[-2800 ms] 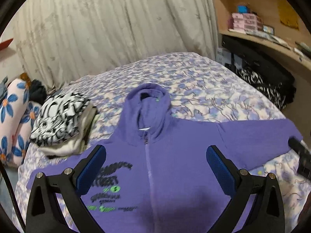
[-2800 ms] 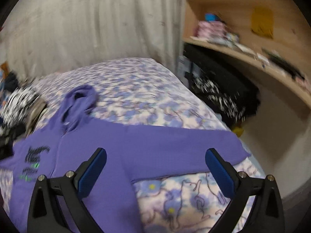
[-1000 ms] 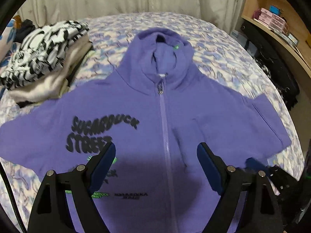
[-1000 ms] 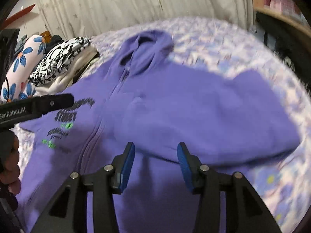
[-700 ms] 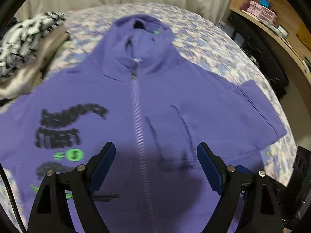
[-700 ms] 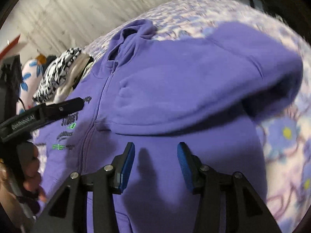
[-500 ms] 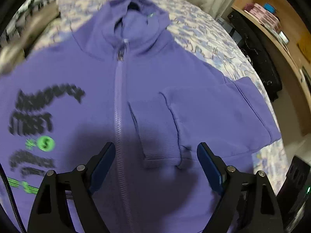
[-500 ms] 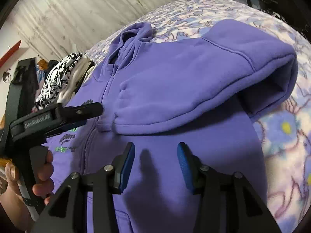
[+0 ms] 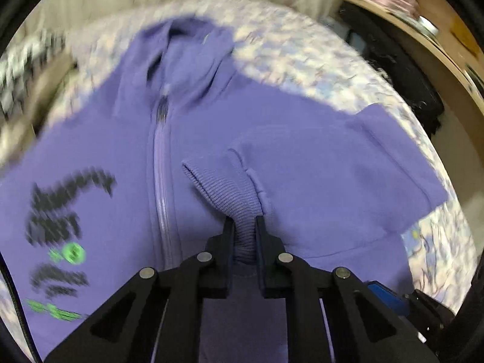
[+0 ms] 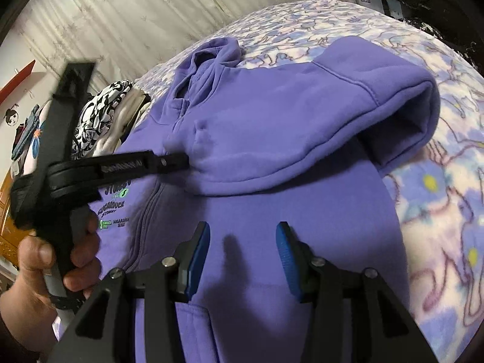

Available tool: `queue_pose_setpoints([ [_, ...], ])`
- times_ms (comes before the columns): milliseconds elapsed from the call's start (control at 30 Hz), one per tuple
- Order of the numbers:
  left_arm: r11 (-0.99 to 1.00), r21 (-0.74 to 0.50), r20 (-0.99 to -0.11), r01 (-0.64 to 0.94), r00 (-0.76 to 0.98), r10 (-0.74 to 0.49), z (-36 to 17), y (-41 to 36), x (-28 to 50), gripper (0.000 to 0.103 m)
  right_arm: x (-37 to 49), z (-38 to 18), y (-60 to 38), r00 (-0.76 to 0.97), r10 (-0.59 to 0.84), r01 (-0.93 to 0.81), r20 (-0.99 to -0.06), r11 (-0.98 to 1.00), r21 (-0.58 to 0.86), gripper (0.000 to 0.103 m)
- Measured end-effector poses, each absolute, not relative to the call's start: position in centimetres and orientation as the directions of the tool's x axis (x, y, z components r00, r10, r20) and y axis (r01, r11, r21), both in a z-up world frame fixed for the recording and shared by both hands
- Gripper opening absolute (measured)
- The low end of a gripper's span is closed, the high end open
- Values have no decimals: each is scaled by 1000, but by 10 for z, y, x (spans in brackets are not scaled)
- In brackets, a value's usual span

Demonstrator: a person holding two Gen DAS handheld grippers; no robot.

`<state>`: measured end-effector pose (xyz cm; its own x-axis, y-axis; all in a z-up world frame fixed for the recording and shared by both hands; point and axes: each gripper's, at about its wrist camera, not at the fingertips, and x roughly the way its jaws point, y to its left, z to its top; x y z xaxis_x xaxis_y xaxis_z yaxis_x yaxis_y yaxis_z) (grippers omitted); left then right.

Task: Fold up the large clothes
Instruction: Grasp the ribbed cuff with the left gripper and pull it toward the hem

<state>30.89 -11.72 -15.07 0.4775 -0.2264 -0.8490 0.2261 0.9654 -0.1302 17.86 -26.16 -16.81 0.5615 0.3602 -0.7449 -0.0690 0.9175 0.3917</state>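
Observation:
A purple zip hoodie [image 9: 302,157] with black and green print lies face up on the bed, its right sleeve folded across the chest. My left gripper [image 9: 244,220] is shut on the sleeve's ribbed cuff [image 9: 224,187]. In the right wrist view the left gripper [image 10: 184,158] reaches in from the left and pinches the cuff [image 10: 201,148] on the hoodie [image 10: 272,115]. My right gripper [image 10: 242,236] is open and empty, hovering over the hoodie's lower front.
The floral bedspread [image 10: 438,199] shows around the hoodie. A stack of folded black-and-white clothes [image 10: 99,115] lies to the left of the hood. Curtains [image 10: 121,15] hang behind the bed. Wooden shelves [image 9: 423,30] and dark bags [image 9: 402,84] stand to the right.
My left gripper moved to the folded sleeve and closed on its cuff. My right gripper stayed open over the hoodie's lower front.

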Motion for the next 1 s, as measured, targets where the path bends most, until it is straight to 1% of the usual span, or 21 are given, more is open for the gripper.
queue_pose_setpoints([
  [100, 962, -63, -789, 265, 577, -210, -111, -116, 297, 9, 173, -162, -261, 569, 342, -76, -748, 928, 366, 45],
  [200, 966, 2, -717, 258, 674, -178, -69, -99, 288, 9, 167, -155, -260, 578, 325, -88, -748, 937, 338, 45],
  [333, 972, 63, -674, 228, 728, -127, -43, -66, 285, 9, 160, -146, -262, 590, 307, -98, -747, 945, 312, 45],
  [433, 976, 111, -693, 186, 719, -58, -52, -40, 296, 10, 158, -147, -263, 589, 285, -100, -757, 954, 281, 45],
  [500, 979, 137, -733, 153, 680, -4, -78, -21, 307, 11, 160, -150, -264, 581, 265, -95, -770, 961, 259, 45],
  [567, 980, 153, -791, 126, 610, 45, -116, -4, 320, 15, 160, -153, -267, 572, 257, -90, -779, 964, 251, 46],
  [633, 984, 155, -850, 94, 521, 84, -152, 13, 332, 22, 164, -152, -272, 561, 269, -86, -783, 960, 268, 46],
  [667, 986, 143, -869, 84, 487, 85, -164, 18, 334, 28, 165, -152, -274, 558, 281, -88, -780, 956, 281, 46],
  [700, 991, 116, -892, 64, 445, 76, -177, 28, 337, 34, 170, -149, -282, 550, 319, -90, -772, 942, 324, 46],
  [767, 999, 35, -896, 16, 443, 24, -182, 45, 337, 46, 178, -142, -295, 557, 346, -69, -755, 925, 373, 53],
  [800, 1000, 9, -895, -5, 445, 11, -180, 50, 339, 61, 182, -138, -303, 570, 344, -48, -746, 920, 388, 61],
  [833, 999, -25, -895, -23, 445, -12, -178, 54, 341, 67, 187, -134, -310, 583, 336, -29, -740, 918, 395, 66],
  [933, 996, -81, -896, -35, 441, -57, -177, 60, 349, 67, 210, -126, -330, 601, 304, 23, -739, 918, 397, 67],
  [1000, 995, -91, -900, -32, 431, -68, -179, 57, 355, 67, 231, -127, -339, 597, 292, 54, -747, 915, 401, 67],
])
